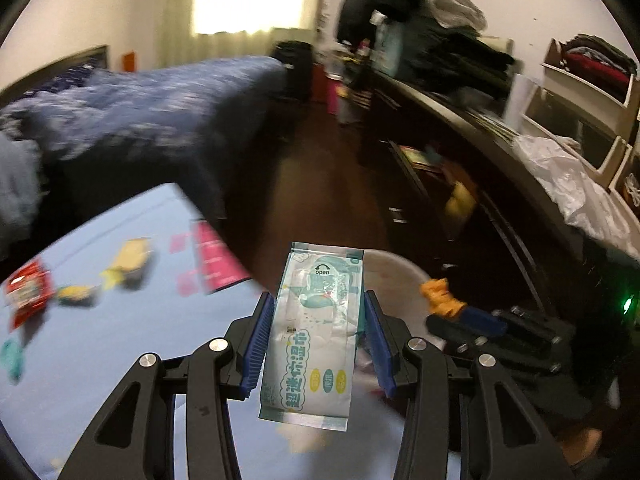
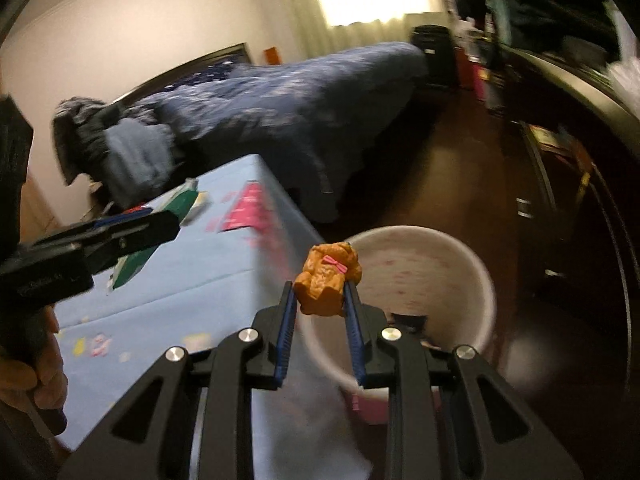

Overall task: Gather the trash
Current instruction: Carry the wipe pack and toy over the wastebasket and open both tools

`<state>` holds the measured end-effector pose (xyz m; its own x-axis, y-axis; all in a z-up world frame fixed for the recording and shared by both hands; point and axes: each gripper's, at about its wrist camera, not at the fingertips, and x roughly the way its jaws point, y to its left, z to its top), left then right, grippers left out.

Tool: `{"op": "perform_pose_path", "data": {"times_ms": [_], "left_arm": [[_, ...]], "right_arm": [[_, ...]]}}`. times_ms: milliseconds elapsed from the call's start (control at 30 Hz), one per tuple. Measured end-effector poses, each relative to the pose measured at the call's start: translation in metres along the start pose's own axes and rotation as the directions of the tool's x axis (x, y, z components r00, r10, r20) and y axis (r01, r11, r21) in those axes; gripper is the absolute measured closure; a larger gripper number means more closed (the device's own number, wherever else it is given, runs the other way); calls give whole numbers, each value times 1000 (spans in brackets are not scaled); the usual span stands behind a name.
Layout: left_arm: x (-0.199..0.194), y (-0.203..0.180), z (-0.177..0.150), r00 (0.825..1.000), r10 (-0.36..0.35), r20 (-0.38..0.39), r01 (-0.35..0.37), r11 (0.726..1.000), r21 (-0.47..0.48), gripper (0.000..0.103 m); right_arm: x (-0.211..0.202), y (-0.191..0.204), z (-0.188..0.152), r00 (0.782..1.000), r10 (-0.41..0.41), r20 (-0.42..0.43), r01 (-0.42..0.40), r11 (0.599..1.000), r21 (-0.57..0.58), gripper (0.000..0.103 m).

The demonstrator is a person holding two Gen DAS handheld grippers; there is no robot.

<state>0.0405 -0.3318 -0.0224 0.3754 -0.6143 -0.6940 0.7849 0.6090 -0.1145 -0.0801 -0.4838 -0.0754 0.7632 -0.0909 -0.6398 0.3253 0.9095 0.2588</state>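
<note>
My left gripper (image 1: 318,300) is shut on a teal and white wet-wipe packet (image 1: 314,332) and holds it flat above the table edge, next to a white bin (image 1: 400,268). My right gripper (image 2: 320,286) is shut on an orange bear-shaped wrapper (image 2: 328,280) with a pink bow, at the near rim of the white bin (image 2: 472,264). The right gripper with the orange wrapper (image 1: 440,298) also shows in the left wrist view, over the bin. The left gripper (image 2: 160,220) shows at the left of the right wrist view, the green packet (image 2: 132,264) in it.
A light blue table (image 1: 100,340) holds a red wrapper (image 1: 28,292), yellow wrappers (image 1: 128,264) and a pink sheet (image 1: 216,260). A bed with a dark blue quilt (image 1: 140,108) stands behind. A cluttered dark desk (image 1: 500,140) runs along the right. Dark floor lies between.
</note>
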Motion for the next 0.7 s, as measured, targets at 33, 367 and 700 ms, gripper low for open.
{"op": "perform_pose_path", "data": {"times_ms": [33, 367, 700], "left_arm": [[12, -6, 5, 1000, -22, -14, 22, 1000, 5, 58], [64, -28, 28, 993, -106, -53, 106, 994, -1, 27], [28, -15, 22, 998, -68, 15, 68, 998, -12, 23]], "right_arm": [[4, -8, 0, 1000, -9, -1, 9, 1000, 10, 78], [28, -46, 3, 999, -54, -1, 54, 997, 63, 63], [17, -28, 5, 1000, -17, 17, 17, 999, 42, 56]]}}
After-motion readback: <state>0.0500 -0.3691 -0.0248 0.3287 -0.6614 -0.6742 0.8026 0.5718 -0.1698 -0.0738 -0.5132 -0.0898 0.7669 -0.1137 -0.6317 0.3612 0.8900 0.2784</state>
